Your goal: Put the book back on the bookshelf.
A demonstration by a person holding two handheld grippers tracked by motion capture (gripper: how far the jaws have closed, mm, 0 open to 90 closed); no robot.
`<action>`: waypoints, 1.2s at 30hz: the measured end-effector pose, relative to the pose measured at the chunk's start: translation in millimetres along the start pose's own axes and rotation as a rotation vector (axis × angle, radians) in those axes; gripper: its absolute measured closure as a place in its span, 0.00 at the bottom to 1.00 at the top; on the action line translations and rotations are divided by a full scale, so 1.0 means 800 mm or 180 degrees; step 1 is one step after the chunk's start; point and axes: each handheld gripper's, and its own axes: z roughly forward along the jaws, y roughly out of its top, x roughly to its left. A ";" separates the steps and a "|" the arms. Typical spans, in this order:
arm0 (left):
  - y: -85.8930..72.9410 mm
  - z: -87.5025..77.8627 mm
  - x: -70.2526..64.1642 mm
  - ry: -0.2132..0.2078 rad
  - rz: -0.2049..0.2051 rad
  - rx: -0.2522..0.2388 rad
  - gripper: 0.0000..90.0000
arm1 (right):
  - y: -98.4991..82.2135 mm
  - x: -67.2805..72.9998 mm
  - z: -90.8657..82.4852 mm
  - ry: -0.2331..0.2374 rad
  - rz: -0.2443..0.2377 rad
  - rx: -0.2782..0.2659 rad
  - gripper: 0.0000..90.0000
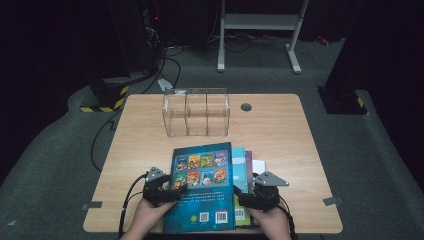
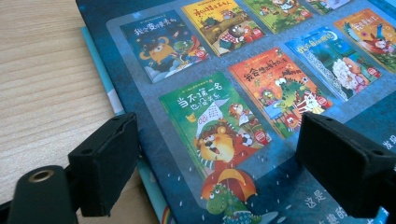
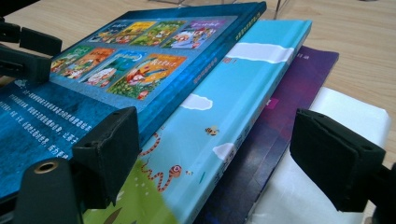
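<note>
1. A stack of picture books lies on the worktop [image 1: 280, 125], all of it on the person's side of the clear acrylic organizer [image 1: 196, 112]. That organizer stands upright with its three slots empty — no book has gone into it yet.

2. The top book, a dark blue hardcover [image 1: 202, 187] showing a grid of small cover pictures, lies flat on the pile. Under it, fanned out away from the left claw, sit a light blue book with clouds and a snake [image 3: 224, 121], a purple book [image 3: 280, 112] and, lowest, a white one [image 3: 345, 121].

3. The left claw [image 1: 161, 192] stands at the near left edge of the dark blue hardcover. In the left gripper view its jaws are spread wide with that cover between them, the pads not pressing on anything.

4. The right claw [image 1: 257, 196] stands at the opposite side of the stack, by the fanned spines. Its jaws are spread too — in the right gripper view one hovers by the dark blue hardcover's edge, the other over the white book, pinching neither.

5. My reading: the work is at its very start. Both claws frame the top book but grip nothing, so the lift, the turn upright and the slide into a slot all remain — and then the same for the three books beneath.
</note>
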 end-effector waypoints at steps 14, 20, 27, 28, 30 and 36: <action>0.007 0.006 -0.030 -0.0109 0.0431 -0.0143 0.28 | -0.007 -0.002 -0.008 0.0021 0.0073 0.0001 0.16; 0.017 0.007 -0.021 0.0265 0.0375 -0.0019 0.16 | -0.011 -0.002 -0.012 -0.0007 0.0081 0.0000 0.16; 0.013 0.006 0.003 0.0071 0.0006 0.0061 0.17 | -0.012 -0.004 -0.015 -0.0016 0.0085 -0.0013 0.16; 0.012 0.006 0.002 0.0062 0.0013 0.0056 0.17 | -0.012 -0.004 -0.015 -0.0019 0.0076 -0.0012 0.16; 0.010 0.005 0.001 0.0051 -0.0001 0.0050 0.17 | -0.011 -0.005 -0.015 -0.0019 0.0065 -0.0016 0.16; 0.004 0.003 0.005 -0.0063 -0.0124 0.0066 0.15 | -0.009 -0.006 -0.010 0.0010 0.0067 0.0006 0.17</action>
